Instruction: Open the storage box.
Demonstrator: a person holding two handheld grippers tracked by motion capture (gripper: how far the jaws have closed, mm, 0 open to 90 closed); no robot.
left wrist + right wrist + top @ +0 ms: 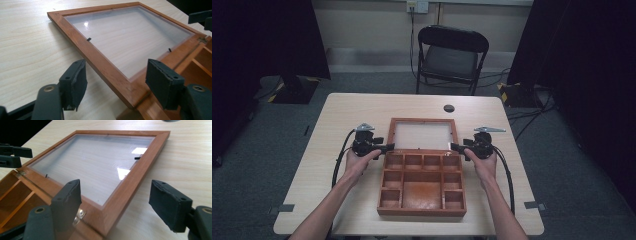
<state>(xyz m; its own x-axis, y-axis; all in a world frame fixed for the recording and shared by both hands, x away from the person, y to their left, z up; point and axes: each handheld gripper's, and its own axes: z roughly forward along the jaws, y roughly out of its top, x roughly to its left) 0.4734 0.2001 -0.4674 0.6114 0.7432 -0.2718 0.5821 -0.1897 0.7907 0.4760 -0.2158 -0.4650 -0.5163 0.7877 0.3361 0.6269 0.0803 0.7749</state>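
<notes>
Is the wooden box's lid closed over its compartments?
No: in the high view the glazed lid lies folded back flat on the table, leaving the box compartments exposed.

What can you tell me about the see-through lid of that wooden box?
The lid is a reddish-brown wooden frame around a clear pane. It is swung fully open and lies flat on the table behind the box, joined to it by small metal hinges. Little dark clips hold the pane. The pale tabletop shows through it. The open jaws on each side straddle its near corners without pressing.

Bare forearms, black left tool (388, 147), black right tool (455, 147), grey top plates, trailing black cables
</notes>
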